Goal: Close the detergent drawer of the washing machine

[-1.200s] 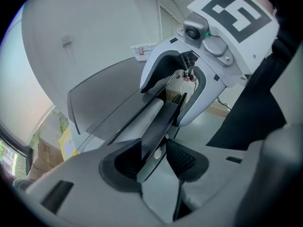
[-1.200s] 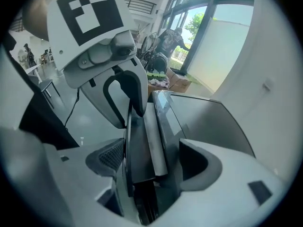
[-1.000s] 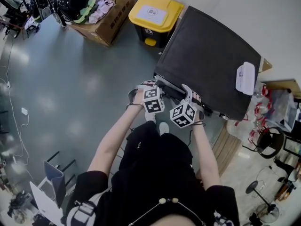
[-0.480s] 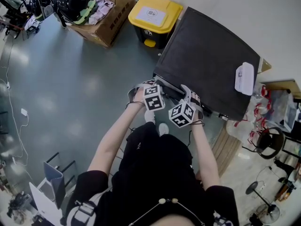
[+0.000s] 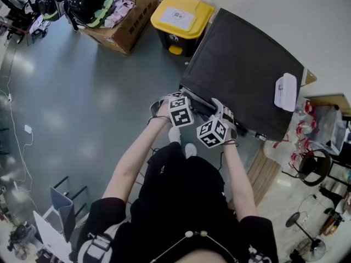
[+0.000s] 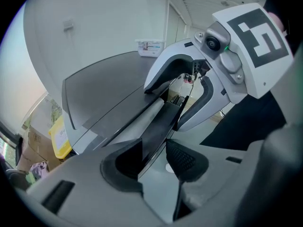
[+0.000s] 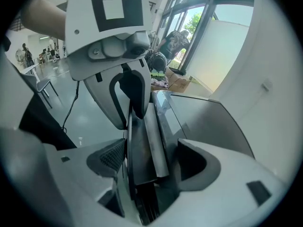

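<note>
Dark detergent drawer [image 6: 160, 123] front runs between the parted jaws of left gripper [image 6: 156, 157] and right gripper [image 7: 150, 161], neither clamping it.

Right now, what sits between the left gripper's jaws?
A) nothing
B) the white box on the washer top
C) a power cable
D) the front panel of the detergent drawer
D: in the left gripper view, the dark front panel of the detergent drawer runs between the spread jaws of the left gripper, with a gap showing on one side.
</note>
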`<action>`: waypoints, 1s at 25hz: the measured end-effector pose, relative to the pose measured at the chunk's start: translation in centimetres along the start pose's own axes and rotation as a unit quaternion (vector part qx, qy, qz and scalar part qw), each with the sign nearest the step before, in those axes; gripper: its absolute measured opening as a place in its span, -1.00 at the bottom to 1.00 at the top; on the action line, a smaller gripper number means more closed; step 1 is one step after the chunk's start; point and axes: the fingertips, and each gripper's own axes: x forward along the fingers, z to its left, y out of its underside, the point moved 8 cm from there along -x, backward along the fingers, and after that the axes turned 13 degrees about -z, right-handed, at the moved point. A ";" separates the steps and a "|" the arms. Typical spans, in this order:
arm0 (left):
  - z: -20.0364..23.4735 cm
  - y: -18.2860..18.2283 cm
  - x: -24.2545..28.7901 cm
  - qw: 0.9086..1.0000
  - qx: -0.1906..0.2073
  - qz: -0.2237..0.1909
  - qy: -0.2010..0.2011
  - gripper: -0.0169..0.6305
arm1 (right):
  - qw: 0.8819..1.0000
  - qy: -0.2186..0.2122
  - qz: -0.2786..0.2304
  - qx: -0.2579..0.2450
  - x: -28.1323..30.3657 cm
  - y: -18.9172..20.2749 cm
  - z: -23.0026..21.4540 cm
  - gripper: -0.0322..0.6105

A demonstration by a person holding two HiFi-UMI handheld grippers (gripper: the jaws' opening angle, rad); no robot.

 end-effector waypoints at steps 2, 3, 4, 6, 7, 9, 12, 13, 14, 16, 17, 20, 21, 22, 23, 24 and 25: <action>0.2 -0.2 0.1 1.000 -0.004 -0.004 -0.004 -0.46 | 1.000 0.007 -0.001 -0.001 0.0 0.0 -0.1 0.20; 0.4 -0.4 0.3 1.000 -0.004 -0.007 -0.008 -0.46 | 1.000 0.013 -0.001 -0.004 0.0 0.0 -0.2 0.15; 0.7 -0.7 0.4 1.000 0.000 -0.004 -0.008 -0.46 | 1.000 0.017 0.000 -0.007 0.1 0.0 -0.4 0.05; 1.2 -1.2 0.7 1.000 0.008 0.014 0.014 -0.52 | 1.000 0.010 0.004 -0.008 0.4 -0.1 -0.9 0.05; 1.5 -1.3 0.7 0.999 0.008 0.018 0.026 -0.53 | 1.000 0.003 0.007 -0.006 0.5 -0.1 -1.1 0.08; 1.4 -1.3 0.6 0.999 0.006 0.013 0.030 -0.53 | 1.000 -0.003 0.011 -0.003 0.5 -0.1 -1.2 0.09; 1.0 -1.2 0.4 1.000 0.011 -0.002 -0.003 -0.50 | 1.000 0.008 0.007 0.003 0.5 -0.1 -1.2 0.09; 0.9 -1.1 0.3 1.000 0.015 -0.004 -0.019 -0.49 | 1.000 0.010 0.006 0.004 0.5 -0.1 -1.2 0.10; 0.7 -1.0 0.4 0.999 0.019 -0.005 -0.037 -0.48 | 1.000 0.011 0.006 0.005 0.6 -0.1 -1.2 0.11; 0.3 -1.1 0.5 0.997 0.029 -0.003 -0.069 -0.43 | 1.000 0.011 0.006 0.006 0.6 -0.1 -1.3 0.11; 0.1 -1.2 0.6 0.996 0.032 -0.001 -0.081 -0.41 | 1.000 0.010 0.006 0.006 0.6 -0.2 -1.3 0.11; -0.3 -1.4 0.2 0.994 0.039 0.001 -0.101 -0.39 | 1.000 0.003 0.008 0.003 0.5 -0.2 -1.2 0.10; -0.3 -1.5 -0.1 0.994 0.038 -0.003 -0.104 -0.39 | 1.000 0.001 0.009 0.003 0.5 -0.2 -1.2 0.09; -0.3 -1.6 -0.5 0.994 0.031 -0.009 -0.108 -0.42 | 1.000 -0.001 0.009 0.002 0.5 -0.1 -1.2 0.09; -0.3 -1.6 -0.9 0.994 0.020 -0.017 -0.110 -0.44 | 1.000 -0.002 0.010 0.002 0.5 -0.1 -1.2 0.09; -0.2 -1.4 -1.1 0.993 0.007 -0.026 -0.112 -0.48 | 1.000 -0.001 0.010 0.002 0.5 -0.1 -1.2 0.08; -0.1 -1.2 -1.2 0.993 -0.006 -0.035 -0.115 -0.50 | 1.000 0.002 0.009 0.001 0.5 0.0 -1.2 0.08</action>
